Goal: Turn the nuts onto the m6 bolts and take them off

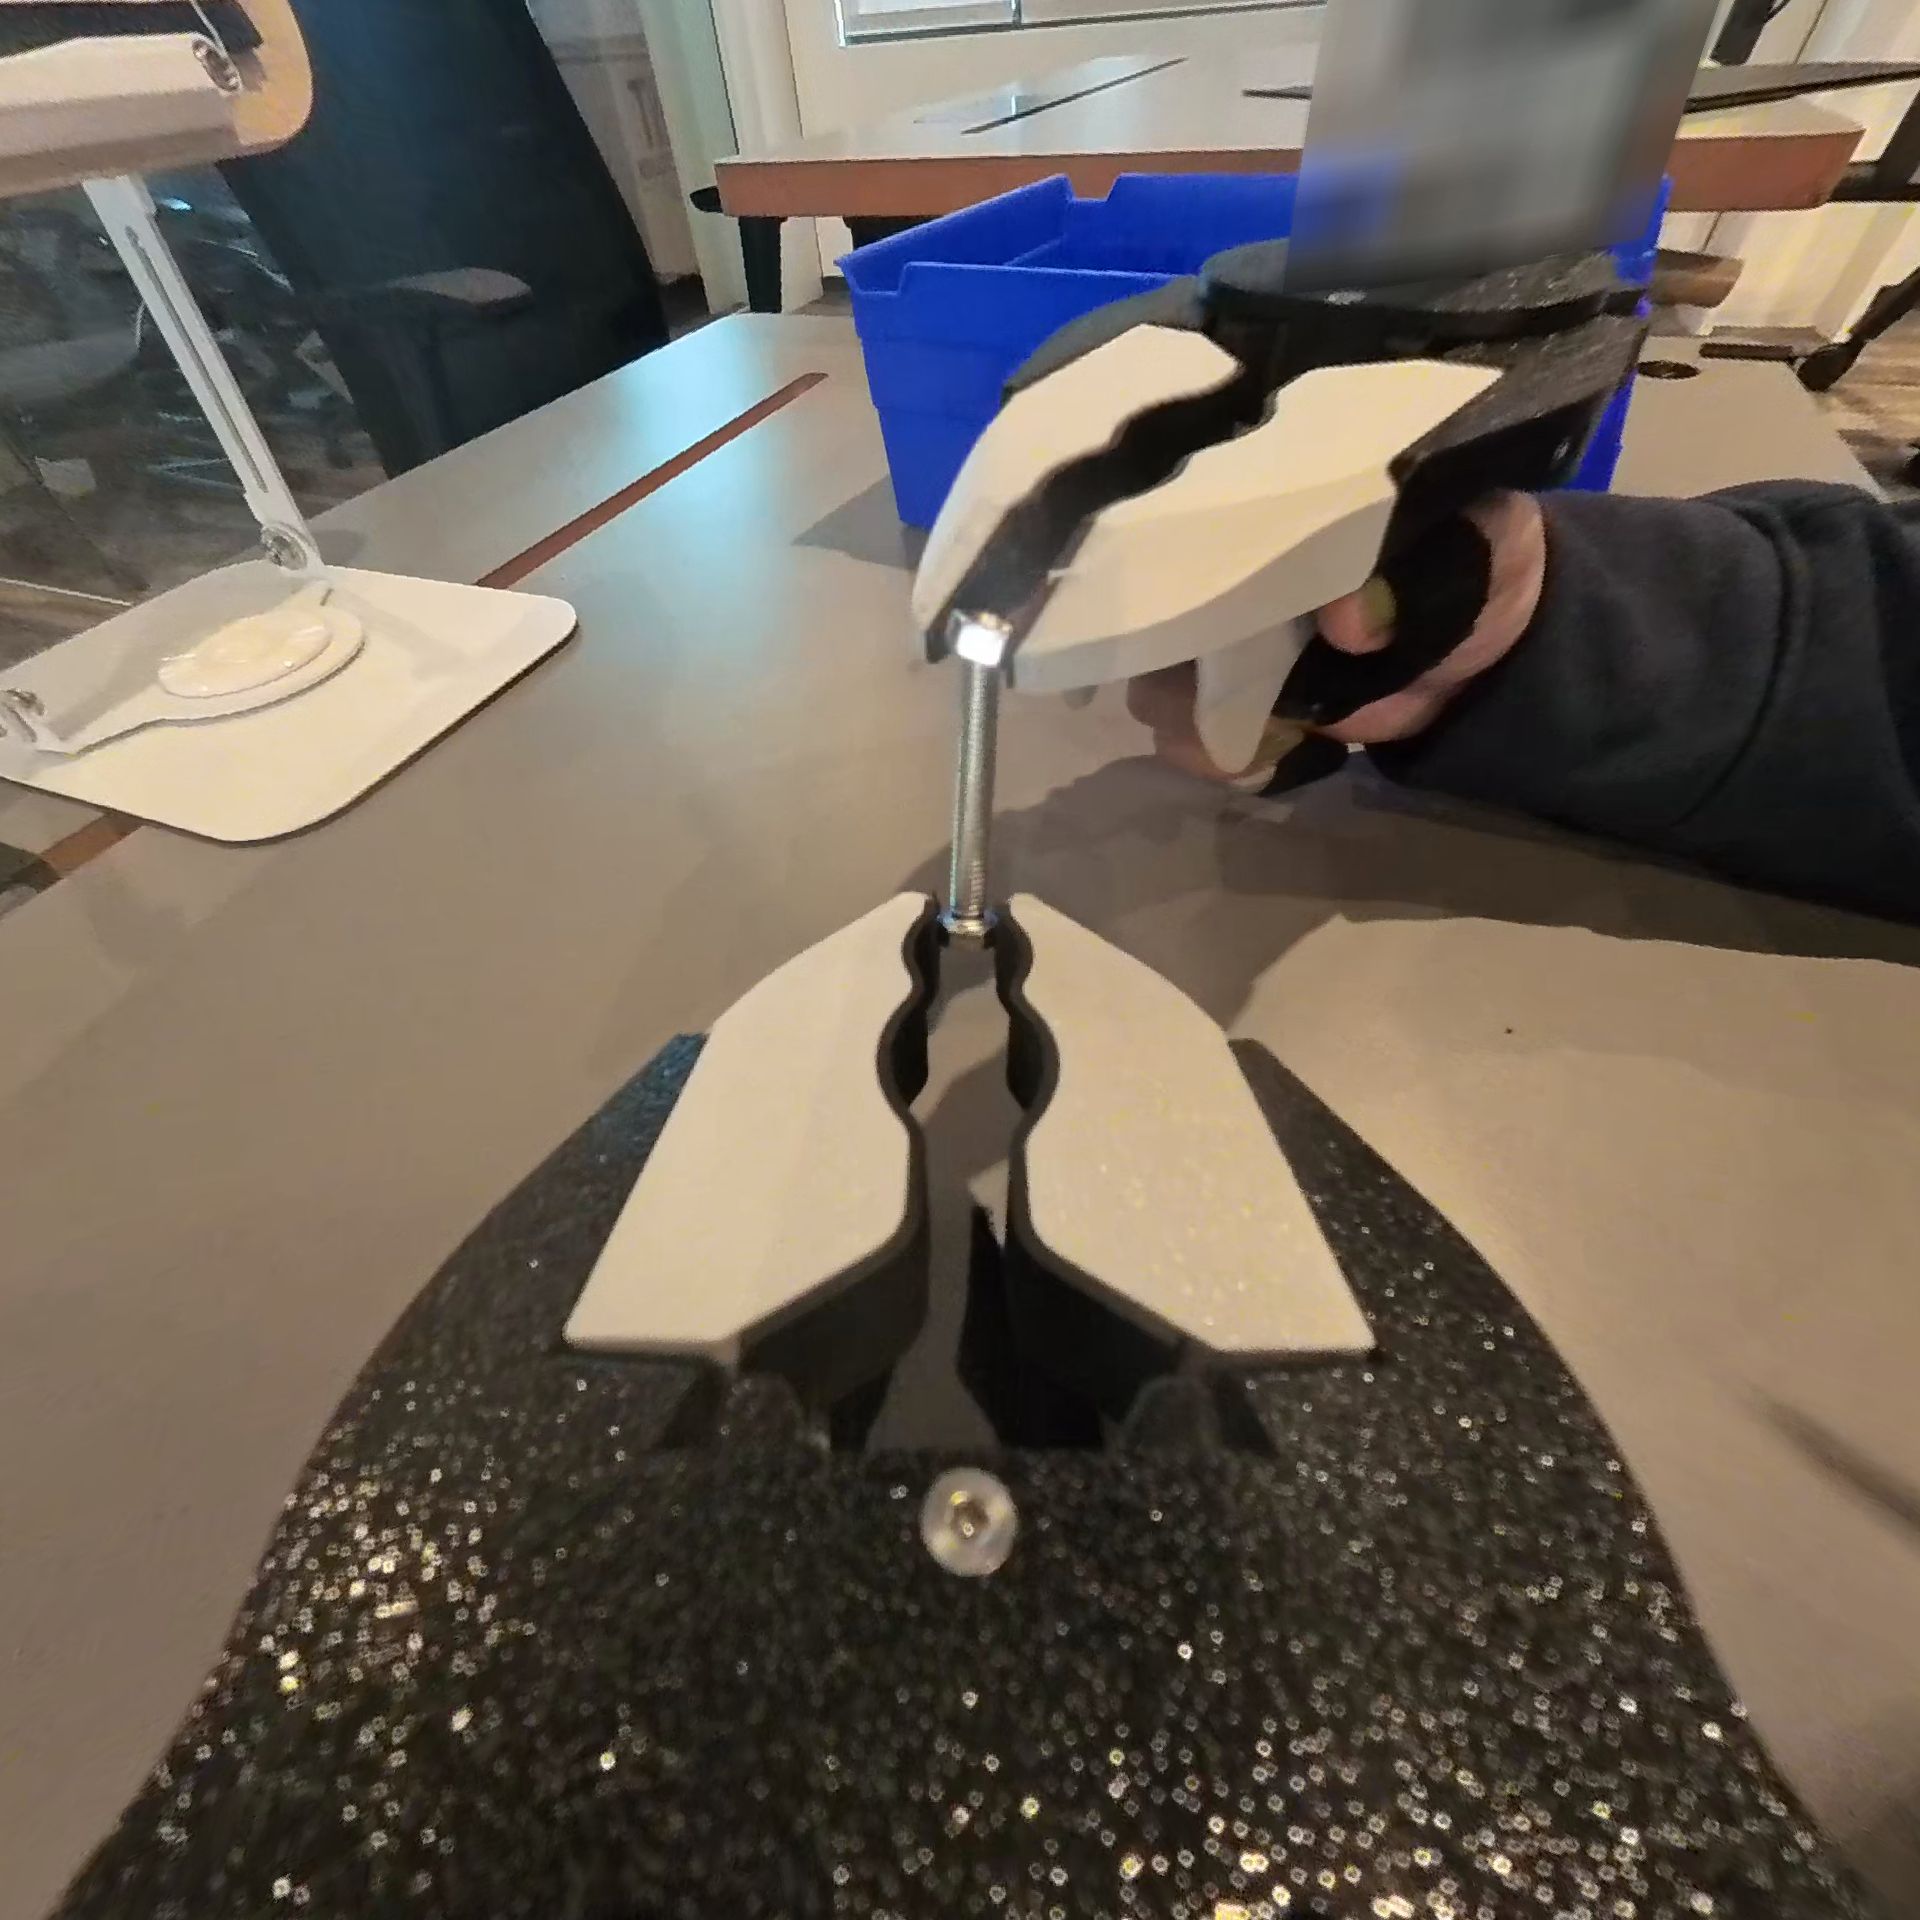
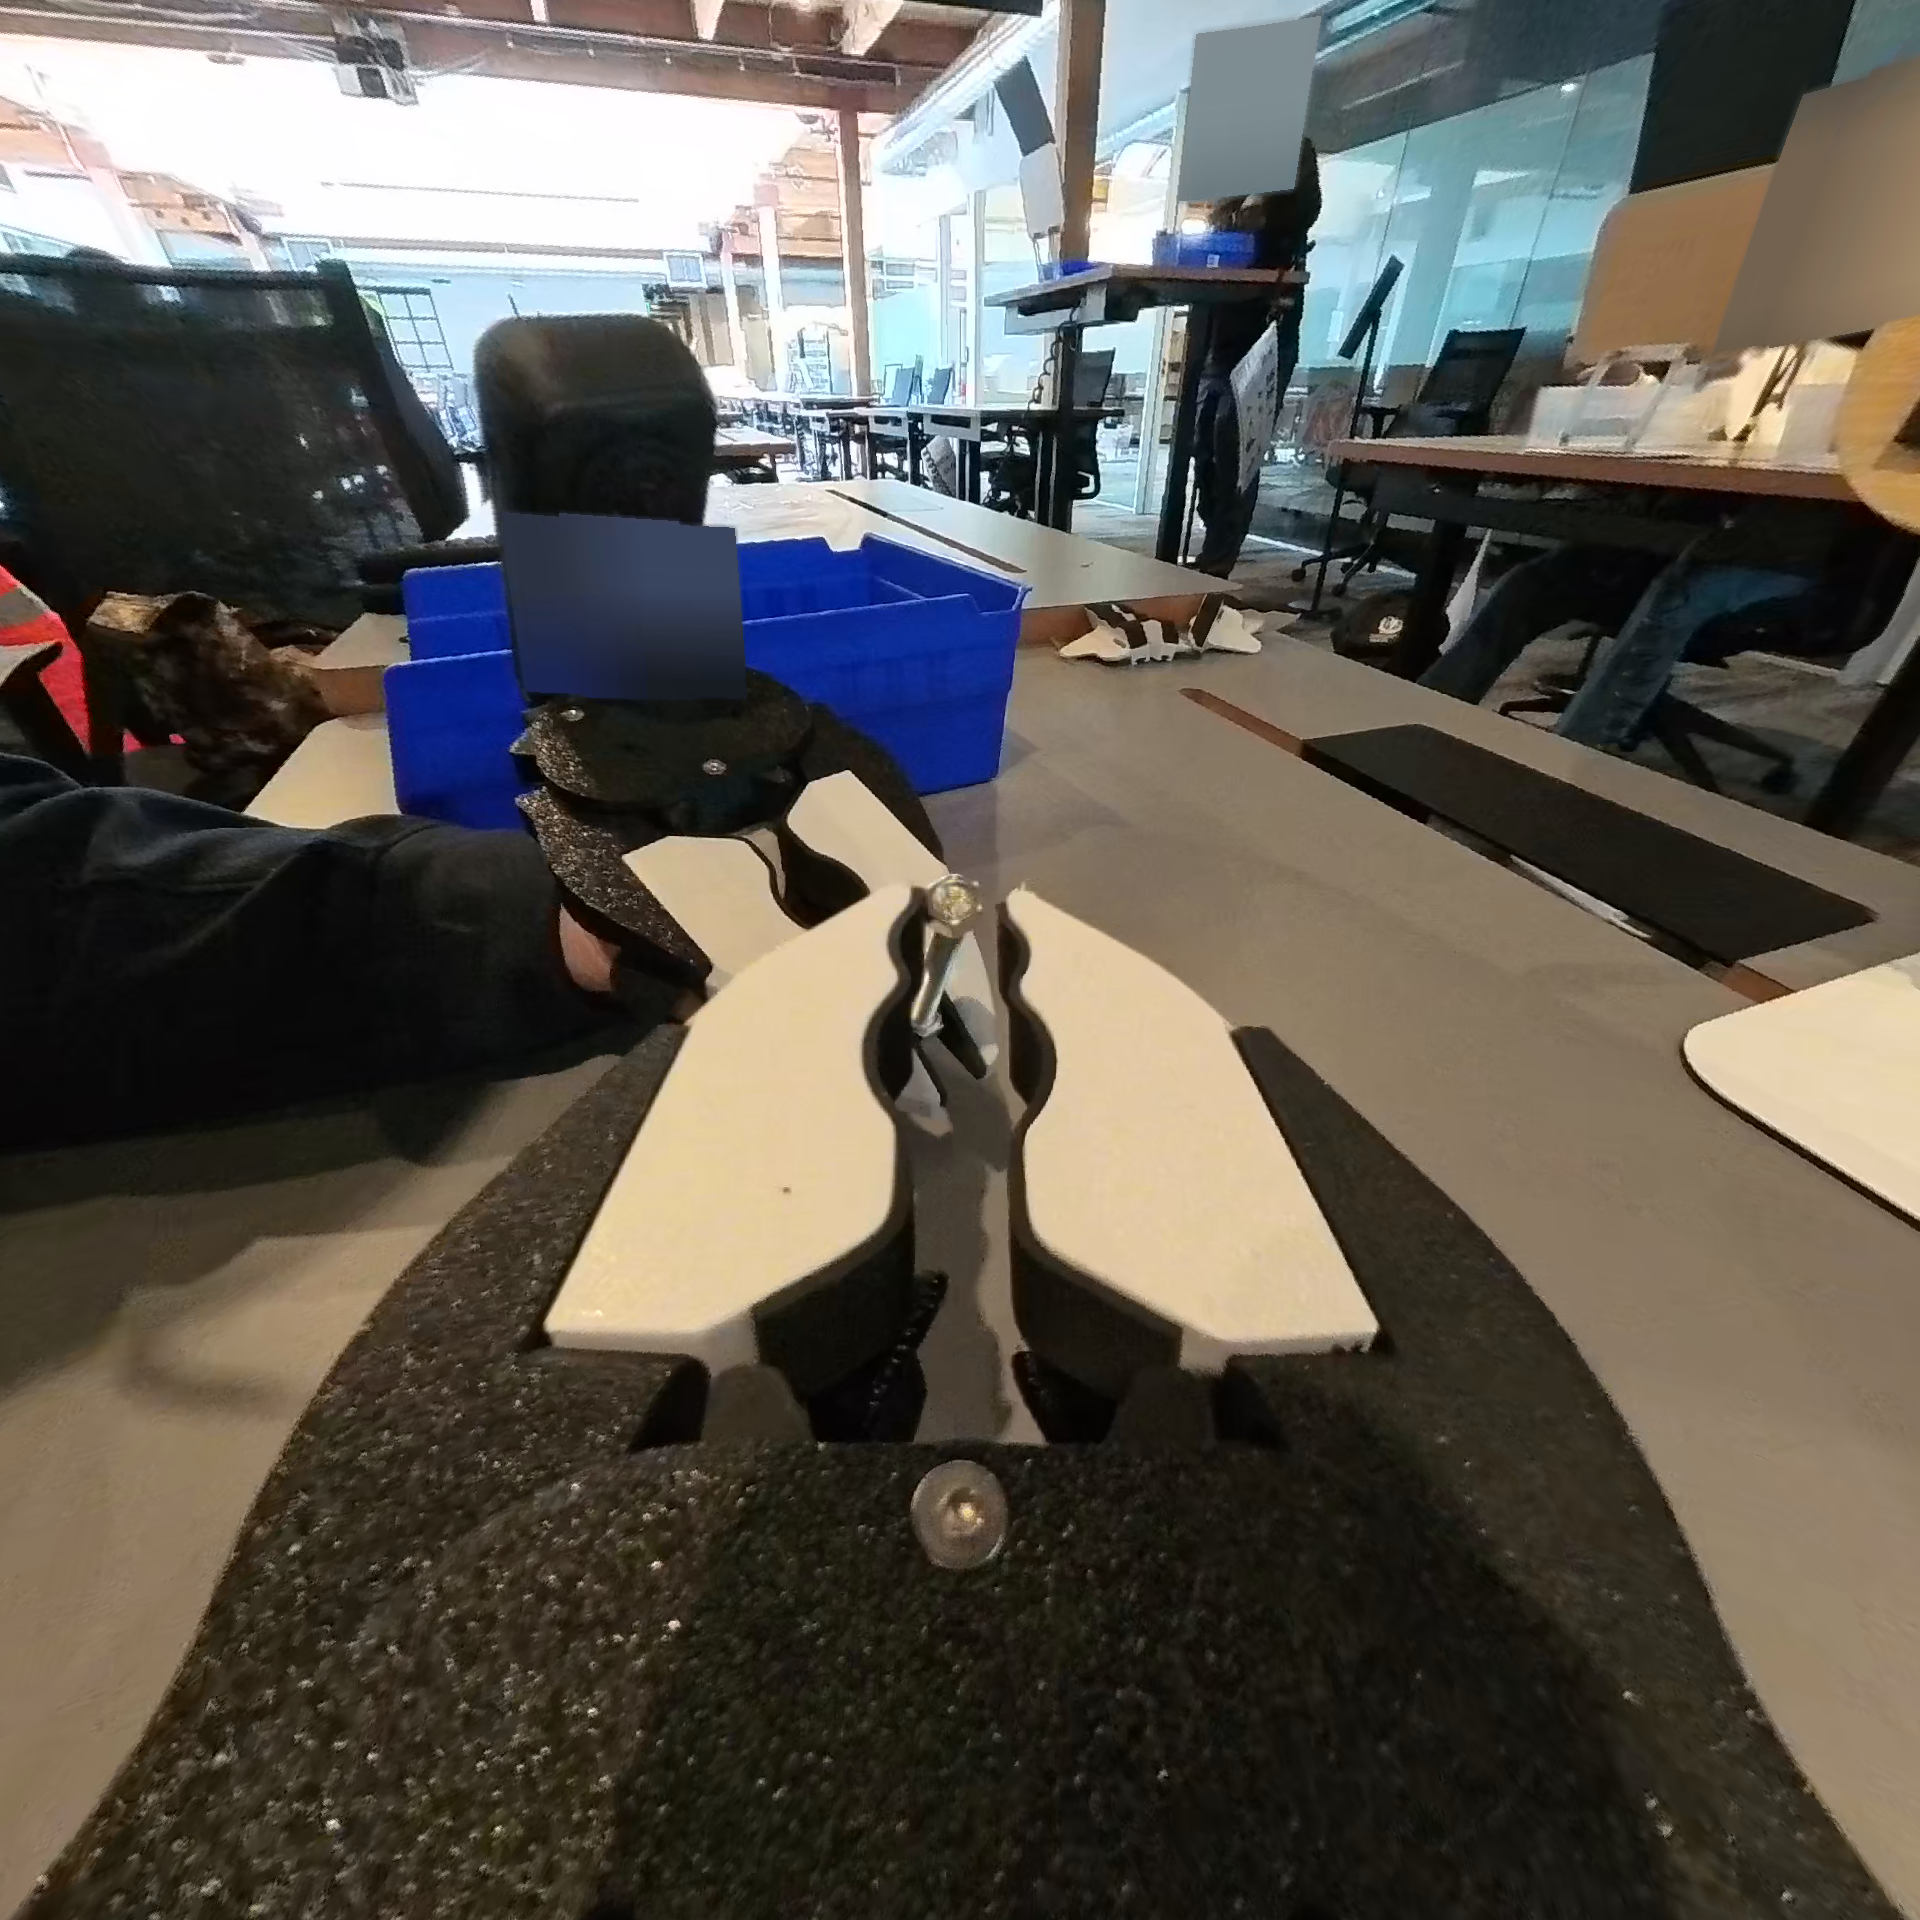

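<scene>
Two white-fingered black grippers, one long threaded steel bolt [image 1: 967, 800], one small steel nut [image 1: 967, 923]. Left gripper [image 1: 966, 925] is clamped on the nut at the bolt's near end. Right gripper [image 1: 982, 639] is clamped on the hexagonal head. One blue plastic bin [image 1: 935, 343] stands far behind on the grey table [image 1: 520, 883].

Open-plan office: rows of desks [image 2: 935, 416] and office chairs [image 2: 1475, 384], glass partitions [image 2: 1455, 260], exposed ceiling beams [image 2: 623, 52] were far off.
</scene>
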Motion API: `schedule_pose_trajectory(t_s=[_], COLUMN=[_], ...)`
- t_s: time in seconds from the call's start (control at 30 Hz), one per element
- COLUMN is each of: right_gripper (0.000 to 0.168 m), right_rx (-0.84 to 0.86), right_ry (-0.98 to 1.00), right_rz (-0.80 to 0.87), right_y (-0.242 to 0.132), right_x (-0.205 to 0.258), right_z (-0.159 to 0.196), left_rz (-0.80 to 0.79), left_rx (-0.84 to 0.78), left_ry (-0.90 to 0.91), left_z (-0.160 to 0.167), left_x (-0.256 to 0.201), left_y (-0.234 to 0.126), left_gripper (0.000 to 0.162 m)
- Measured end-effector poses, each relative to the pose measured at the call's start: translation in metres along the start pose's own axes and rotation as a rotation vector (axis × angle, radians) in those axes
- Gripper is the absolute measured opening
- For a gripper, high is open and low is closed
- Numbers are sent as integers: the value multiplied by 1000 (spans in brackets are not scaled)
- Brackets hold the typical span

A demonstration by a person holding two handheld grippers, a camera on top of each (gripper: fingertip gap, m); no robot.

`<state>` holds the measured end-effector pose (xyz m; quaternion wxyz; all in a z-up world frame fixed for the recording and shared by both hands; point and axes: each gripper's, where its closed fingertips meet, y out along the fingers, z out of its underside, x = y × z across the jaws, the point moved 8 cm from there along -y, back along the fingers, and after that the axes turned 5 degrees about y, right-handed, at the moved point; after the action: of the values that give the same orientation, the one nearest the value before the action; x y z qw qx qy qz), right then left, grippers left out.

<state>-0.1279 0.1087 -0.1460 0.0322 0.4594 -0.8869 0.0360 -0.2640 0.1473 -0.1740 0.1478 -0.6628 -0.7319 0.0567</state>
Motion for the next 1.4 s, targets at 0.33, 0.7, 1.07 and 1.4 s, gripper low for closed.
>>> schedule_pose_trajectory(t_s=[0.33,0.7,1.07,1.4], right_gripper=[10,11,21,20], right_rx=[-7,-41,-64,-55], right_ry=[103,316,178,156], right_rz=[3,-87,-79,-89], right_y=[5,5,0,-1], right_x=[0,-7,-2,-2], right_z=[-3,-1,-4,-4], left_rz=[-31,-30,-34,-37], left_rx=[-27,-33,-25,-28], left_ry=[11,9,-14,-23], left_z=[-1,-2,-1,-1], left_x=[1,1,2,3], left_y=[-1,-2,-1,-1], left_gripper=[10,10,10,10])
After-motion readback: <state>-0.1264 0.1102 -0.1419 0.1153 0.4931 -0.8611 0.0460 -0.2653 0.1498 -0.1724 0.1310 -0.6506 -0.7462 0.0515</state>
